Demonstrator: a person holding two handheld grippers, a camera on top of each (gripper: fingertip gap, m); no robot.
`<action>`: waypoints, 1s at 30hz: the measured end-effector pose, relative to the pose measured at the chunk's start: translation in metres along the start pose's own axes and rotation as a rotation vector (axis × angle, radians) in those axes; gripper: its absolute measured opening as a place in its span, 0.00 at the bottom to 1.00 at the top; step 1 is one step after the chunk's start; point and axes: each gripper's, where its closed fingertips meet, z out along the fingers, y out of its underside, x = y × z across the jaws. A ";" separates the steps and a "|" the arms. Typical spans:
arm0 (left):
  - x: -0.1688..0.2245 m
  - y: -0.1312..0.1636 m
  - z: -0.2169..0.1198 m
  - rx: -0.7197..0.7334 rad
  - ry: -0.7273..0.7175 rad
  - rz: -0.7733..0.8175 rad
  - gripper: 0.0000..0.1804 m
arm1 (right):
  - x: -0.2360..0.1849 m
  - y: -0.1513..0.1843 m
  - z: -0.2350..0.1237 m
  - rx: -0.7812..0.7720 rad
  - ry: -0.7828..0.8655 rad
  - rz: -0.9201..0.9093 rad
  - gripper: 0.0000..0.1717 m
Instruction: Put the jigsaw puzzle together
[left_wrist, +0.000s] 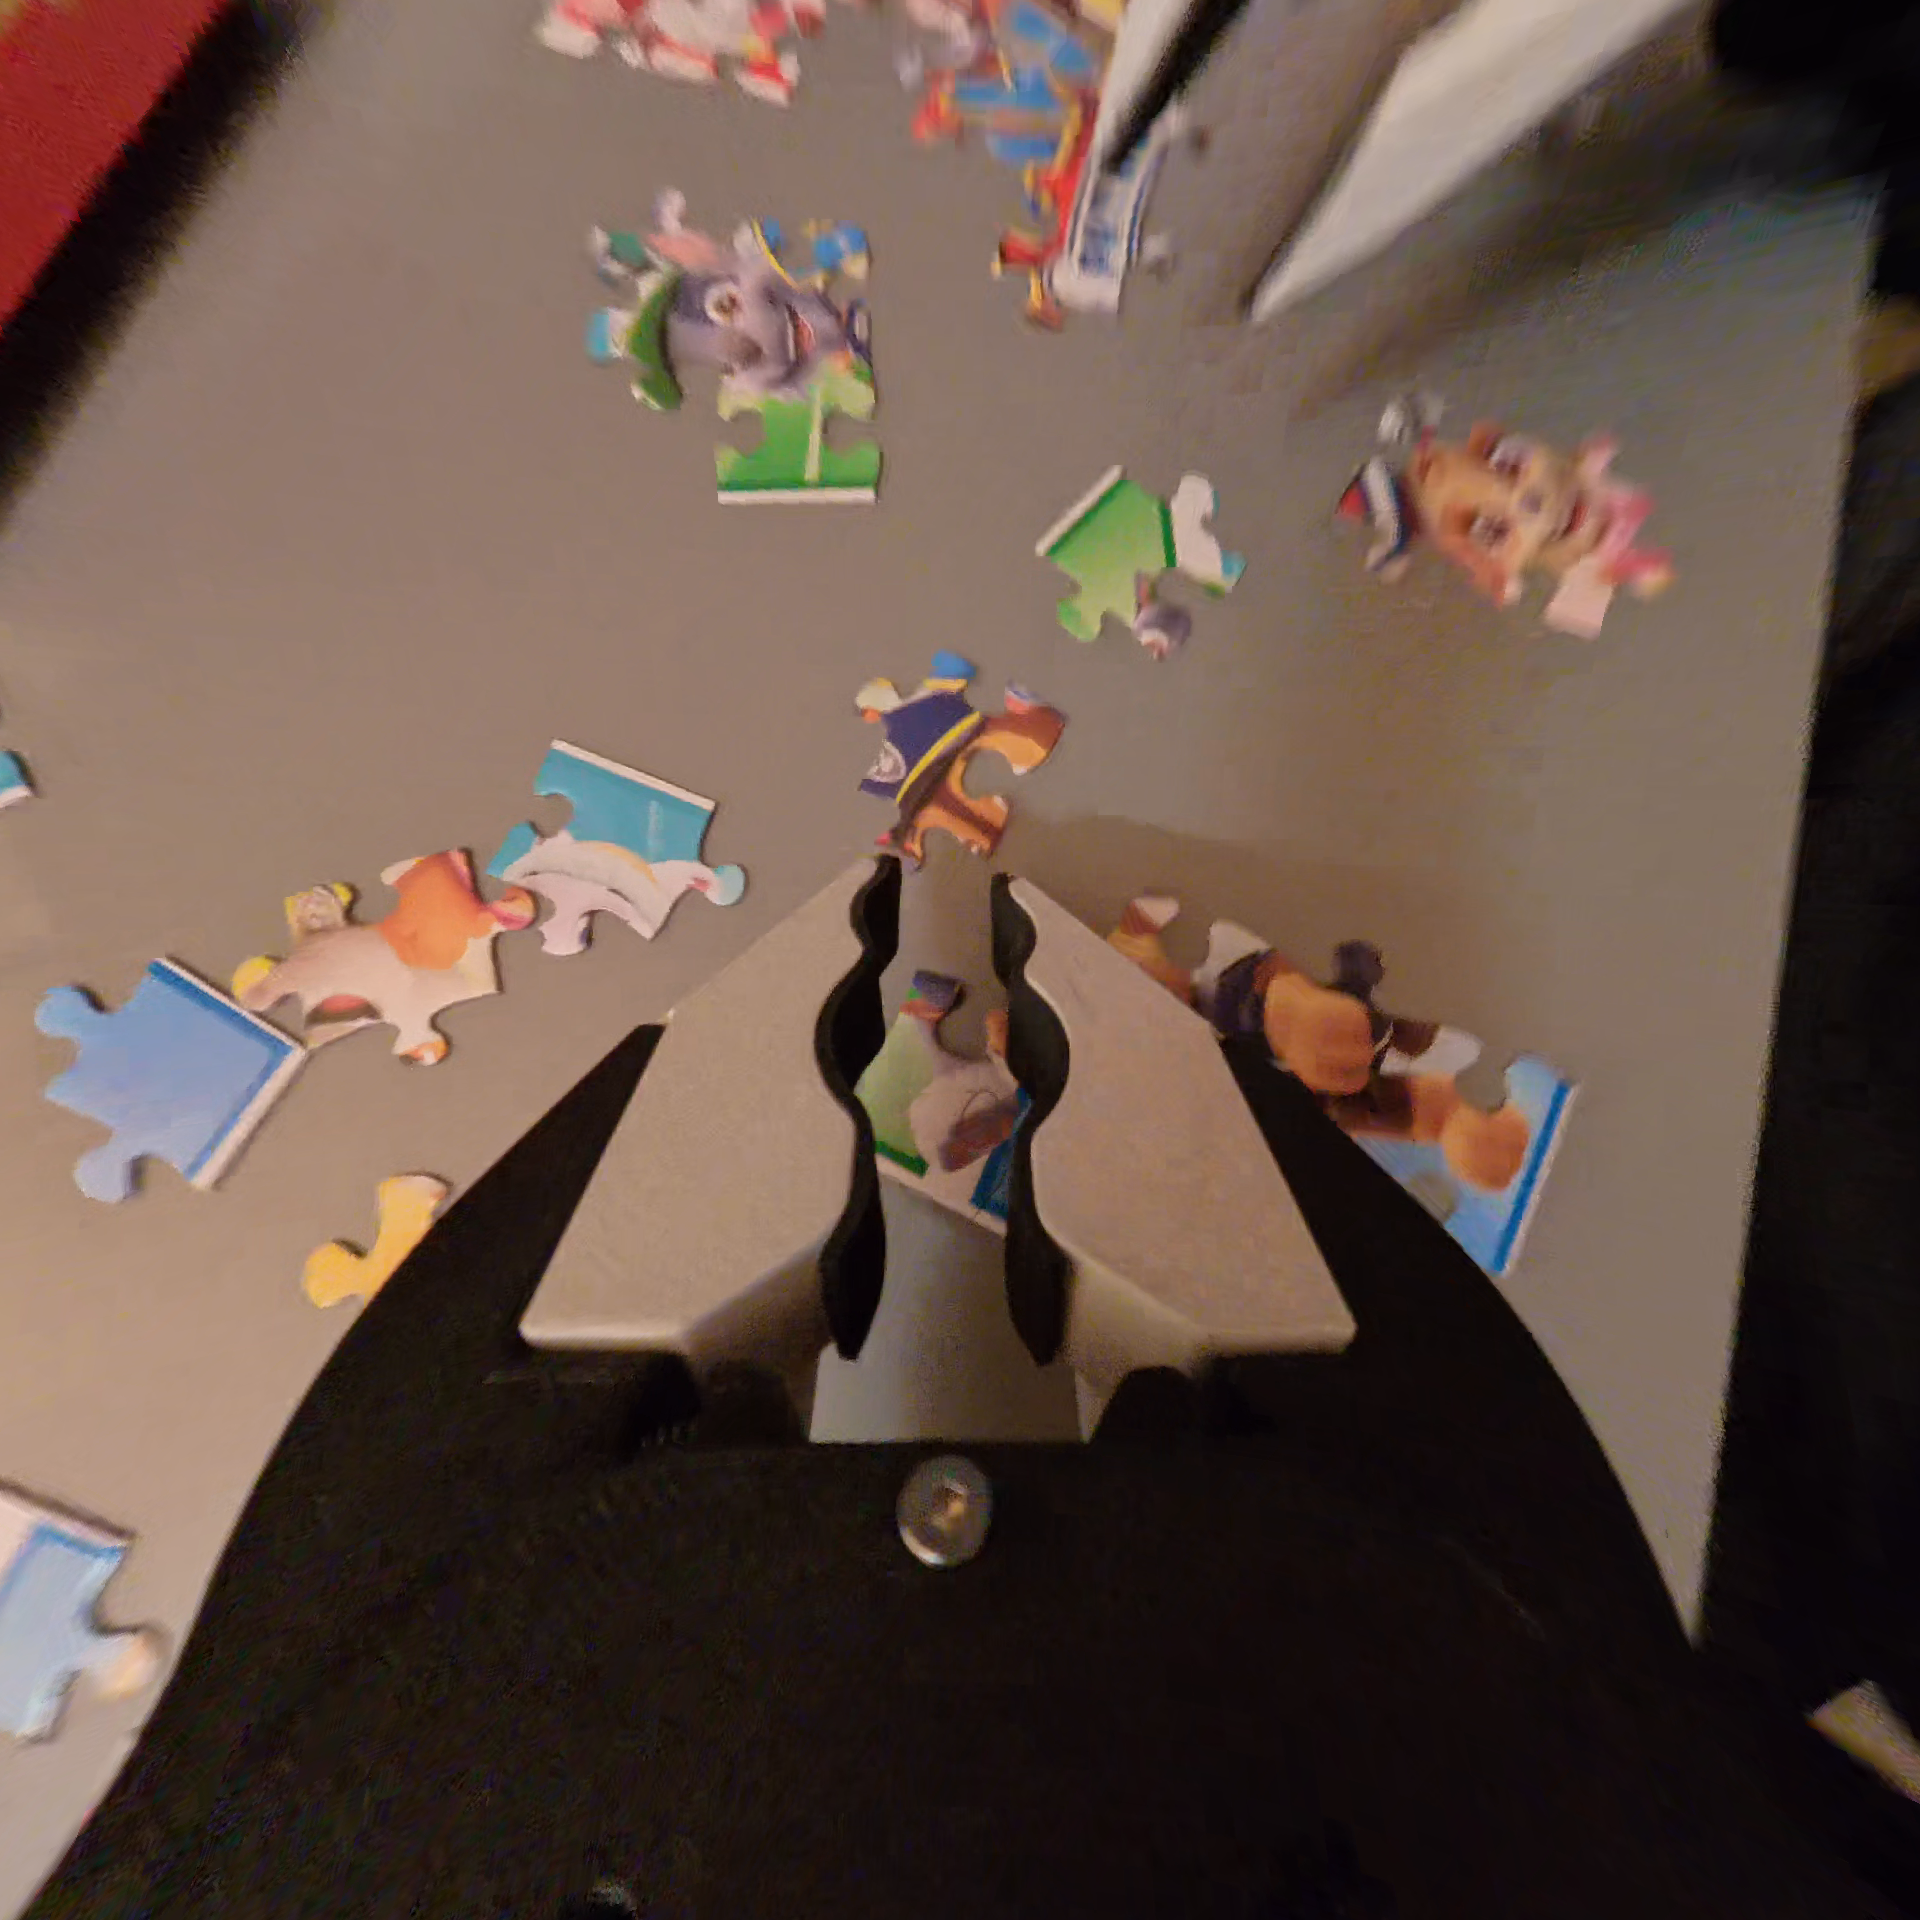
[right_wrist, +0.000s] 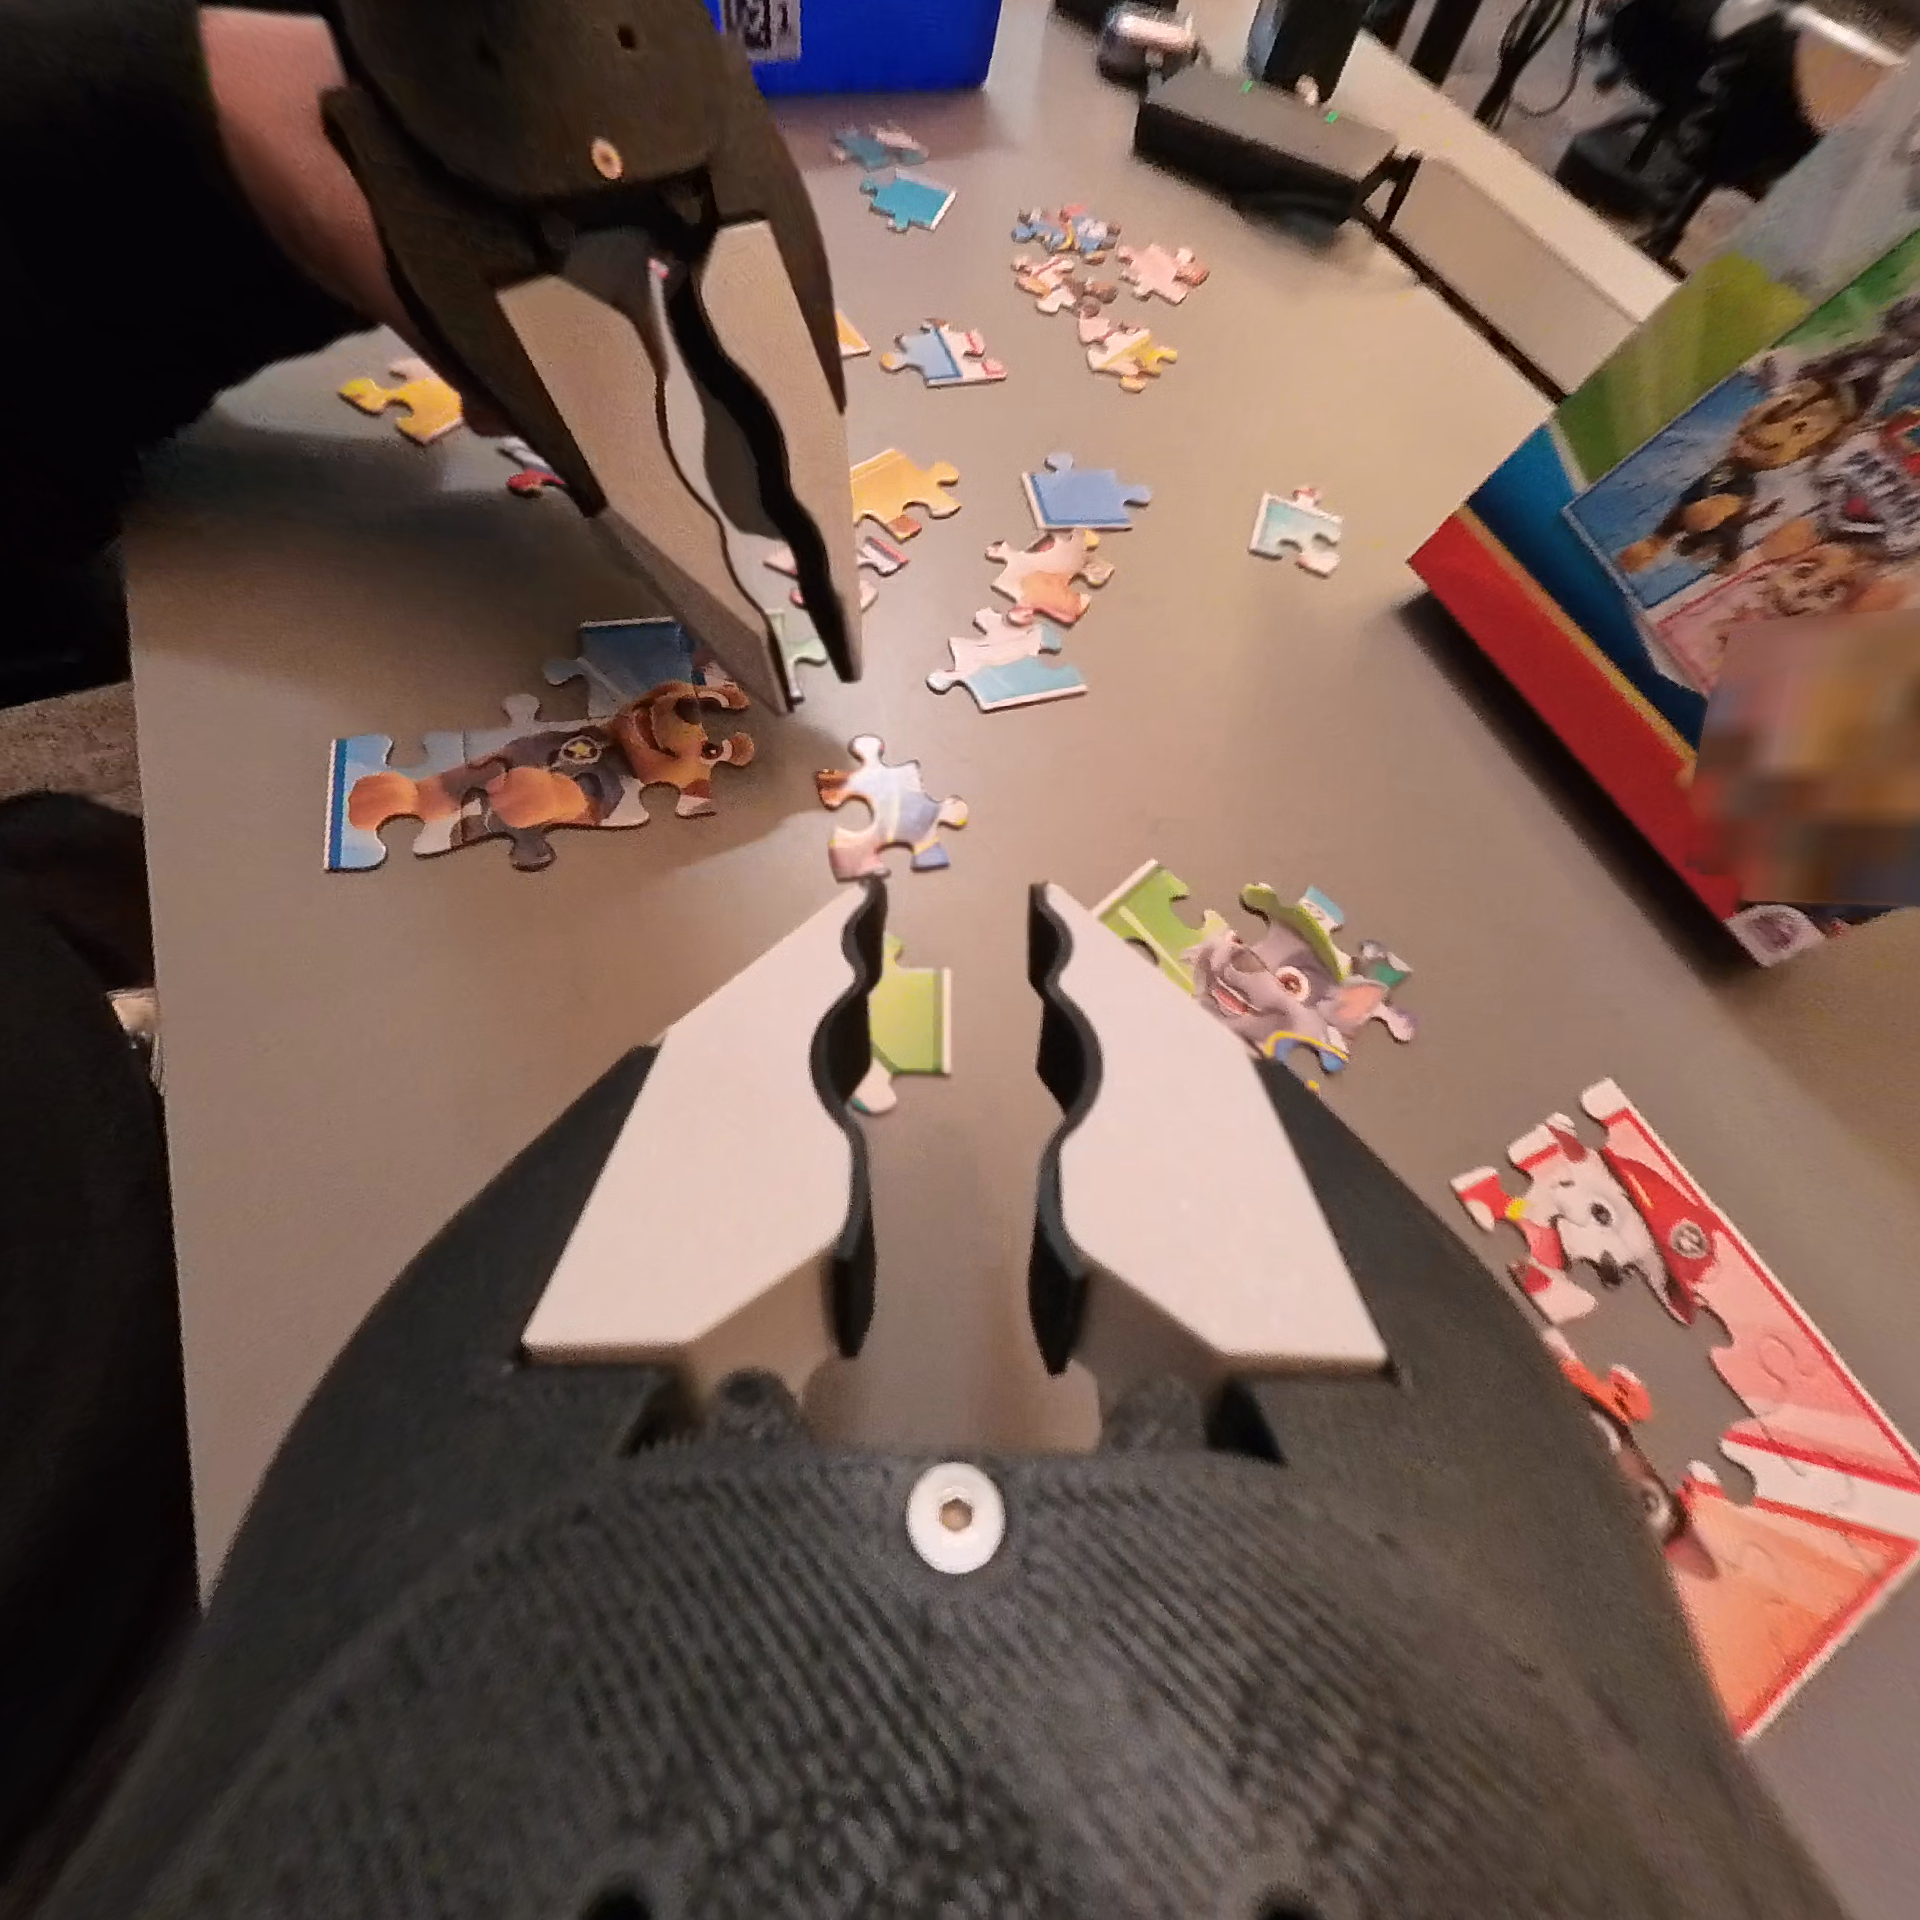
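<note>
Two grippers, left gripper (left_wrist: 943, 871) and right gripper (right_wrist: 956, 896), hover with jaws spread and empty over scattered puzzle pieces (right_wrist: 891, 805) on the table (right_wrist: 1299, 727); few clusters joined

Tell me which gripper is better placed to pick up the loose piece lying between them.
Right, probably. The right gripper has open jaws low over the table, just short of the loose piece. The left gripper hangs tilted above it with narrower jaws.
</note>
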 end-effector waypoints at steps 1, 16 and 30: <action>-0.003 0.003 0.001 -0.043 -0.010 0.050 0.08 | 0.002 0.002 -0.005 0.020 0.004 0.007 0.15; -0.008 0.001 0.023 -0.204 0.184 0.207 0.08 | 0.021 0.030 -0.044 0.113 0.109 0.079 0.15; 0.001 0.001 0.019 -0.197 0.214 0.236 0.00 | 0.024 0.029 -0.049 0.107 0.140 0.080 0.15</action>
